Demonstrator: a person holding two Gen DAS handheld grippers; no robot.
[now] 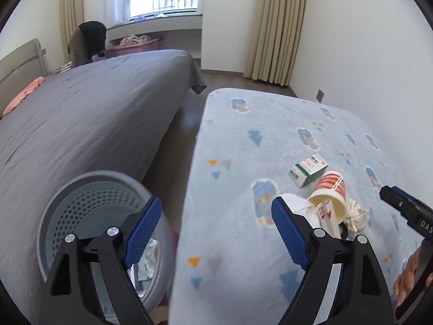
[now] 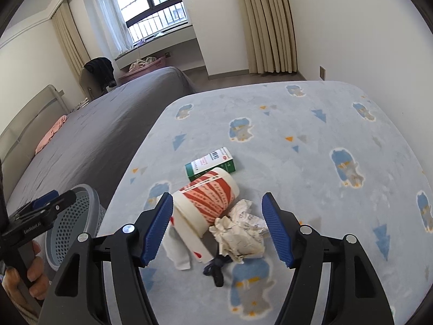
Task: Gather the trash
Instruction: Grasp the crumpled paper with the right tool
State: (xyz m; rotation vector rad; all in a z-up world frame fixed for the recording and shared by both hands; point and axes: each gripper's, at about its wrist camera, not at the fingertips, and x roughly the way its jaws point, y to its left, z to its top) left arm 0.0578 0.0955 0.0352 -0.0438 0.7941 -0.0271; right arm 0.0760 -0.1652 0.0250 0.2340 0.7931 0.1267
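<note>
beside grey bed [image 2: 108,135], patterned blue blanket [image 2: 311,162]

Left tool [image 1: 216,233]: jaws spread wide, nothing between pads, pitched downward. Right tool [image 2: 217,230]: jaws apart, empty, pitched downward. Bare hand [image 2: 25,279] gripping handle at 8 o'clock.

A bedroom in a home is shown. A bed [image 1: 81,124] covered by a grey sheet is seen with a headboard [image 1: 21,59] at one end. A barred window [image 2: 151,5] with a deep sill is framed by beige curtains [image 2: 268,21]. A chair [image 2: 94,78] draped with dark clothing is placed by the bed, and a second surface [image 2: 297,140] is spread with a child-patterned blue blanket.
</note>
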